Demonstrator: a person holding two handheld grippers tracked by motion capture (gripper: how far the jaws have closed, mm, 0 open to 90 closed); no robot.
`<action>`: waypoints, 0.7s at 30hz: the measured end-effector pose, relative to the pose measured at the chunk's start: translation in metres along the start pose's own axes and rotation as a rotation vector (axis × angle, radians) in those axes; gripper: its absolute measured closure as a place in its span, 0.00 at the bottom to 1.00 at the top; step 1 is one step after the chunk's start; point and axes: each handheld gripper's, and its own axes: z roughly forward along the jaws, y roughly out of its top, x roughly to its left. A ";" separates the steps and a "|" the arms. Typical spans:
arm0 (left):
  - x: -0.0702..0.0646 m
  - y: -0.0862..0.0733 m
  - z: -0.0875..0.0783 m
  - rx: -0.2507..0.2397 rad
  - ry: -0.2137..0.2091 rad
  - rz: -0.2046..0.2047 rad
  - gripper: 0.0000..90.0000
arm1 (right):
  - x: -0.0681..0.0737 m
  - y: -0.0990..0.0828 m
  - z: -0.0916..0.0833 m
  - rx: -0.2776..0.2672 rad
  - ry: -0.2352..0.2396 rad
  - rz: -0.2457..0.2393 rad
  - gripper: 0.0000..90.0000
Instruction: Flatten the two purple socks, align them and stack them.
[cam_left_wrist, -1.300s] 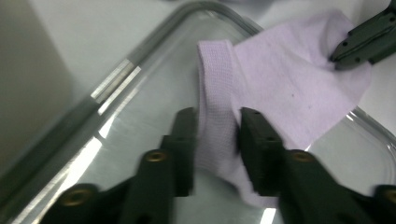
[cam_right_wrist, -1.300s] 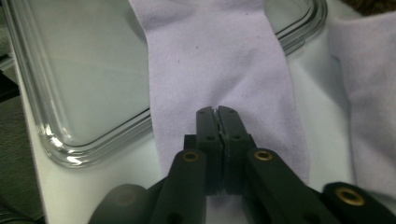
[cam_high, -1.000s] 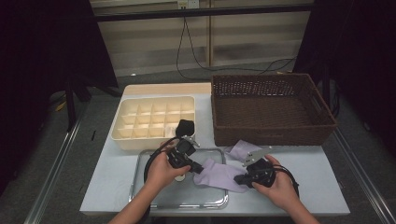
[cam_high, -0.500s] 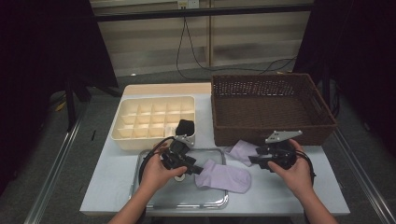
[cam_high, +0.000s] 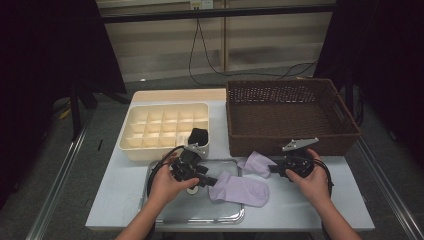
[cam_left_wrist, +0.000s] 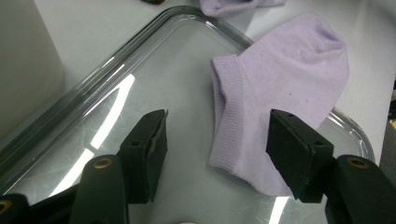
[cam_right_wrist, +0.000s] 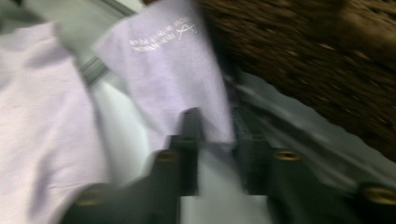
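Observation:
A lilac sock (cam_high: 240, 189) (cam_left_wrist: 280, 79) lies flat, its cuff on the metal tray (cam_high: 200, 216) and its toe on the table. My left gripper (cam_high: 207, 181) (cam_left_wrist: 217, 126) stands open over the tray; its jaws have just been opening, with the sock's cuff between them untouched. A second lilac sock (cam_high: 254, 163) (cam_right_wrist: 173, 60) lies in front of the basket. My right gripper (cam_high: 273, 169) (cam_right_wrist: 217, 123) has just been closing, and its jaws pinch the near edge of this sock. The right gripper view is blurred.
A cream divided organizer (cam_high: 165, 131) stands at the back left with a black sock (cam_high: 199, 135) in its near right compartment. A brown wicker basket (cam_high: 292, 140) stands at the back right, close behind the right gripper. The tray's rim (cam_left_wrist: 116, 74) runs beside the left jaw.
Both grippers were on the first sock; the left one has let go. My right hand has moved right and away from me to the second sock and closed on its edge.

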 end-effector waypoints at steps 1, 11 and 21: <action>-0.001 0.001 -0.001 0.007 0.014 0.002 0.43 | 0.002 0.001 -0.001 0.000 0.017 -0.012 0.92; -0.004 0.011 0.005 -0.014 -0.005 0.013 0.43 | 0.026 0.002 -0.007 -0.012 0.108 -0.126 0.97; -0.007 0.025 0.017 -0.019 -0.048 0.054 0.42 | 0.046 -0.007 -0.006 0.036 0.141 -0.216 0.97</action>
